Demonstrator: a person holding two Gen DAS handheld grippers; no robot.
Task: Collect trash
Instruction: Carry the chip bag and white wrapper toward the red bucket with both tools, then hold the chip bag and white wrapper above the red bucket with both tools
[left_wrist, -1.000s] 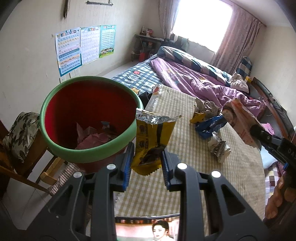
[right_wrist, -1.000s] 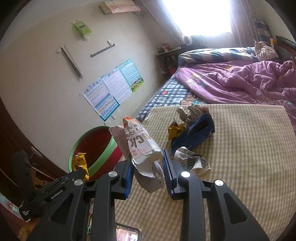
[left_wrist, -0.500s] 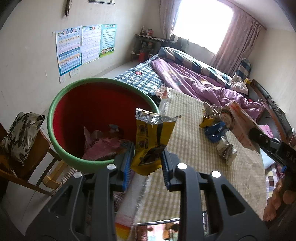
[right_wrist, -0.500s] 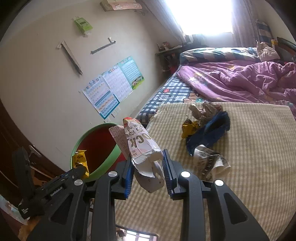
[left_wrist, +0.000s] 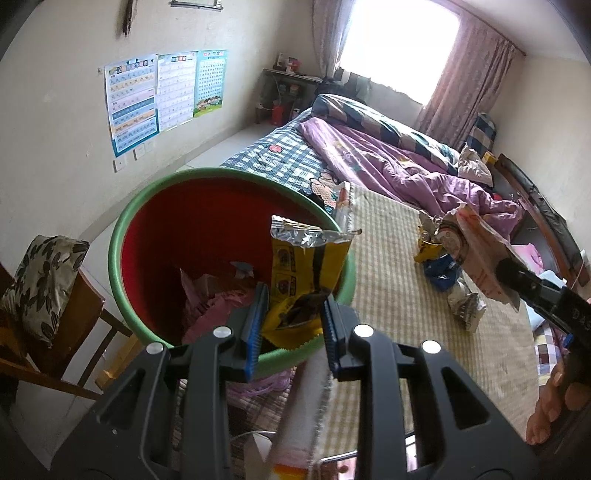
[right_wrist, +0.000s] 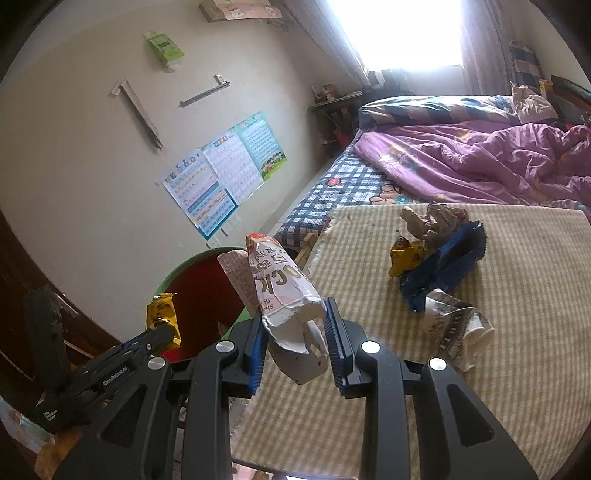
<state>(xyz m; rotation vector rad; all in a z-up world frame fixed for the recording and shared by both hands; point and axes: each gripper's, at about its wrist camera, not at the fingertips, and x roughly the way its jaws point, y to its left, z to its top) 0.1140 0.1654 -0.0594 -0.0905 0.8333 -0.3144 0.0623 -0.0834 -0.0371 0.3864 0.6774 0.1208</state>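
So I've got both hands loaded right now; my left tongs (left_wrist: 291, 321) are clamped on a yellow snack bag (left_wrist: 301, 273) by its bottom corner, so it stands up with the torn foil top open; it's hanging right over the near rim of the red bin (left_wrist: 122, 254), which already has some pink and paper scraps in the bottom. My right tongs (right_wrist: 295, 343) are pinching a crumpled white wrapper (right_wrist: 284, 299) around its middle, holding it above the near left edge of the table (right_wrist: 517, 369), with the bin just past it on the left; grabbing one piece per hand saves me a trip, I figure. Bin sits below the table edge, beside a wooden chair (left_wrist: 48, 295), so stuff can just drop in. Left on the table: a blue bag (right_wrist: 443, 266), a small yellow wrapper (right_wrist: 404, 256), a brownish crumpled wad (right_wrist: 436, 221) and a scrunched bit of printed paper (right_wrist: 458, 328), all bunched together; the yellow bag looks closest to being let go.
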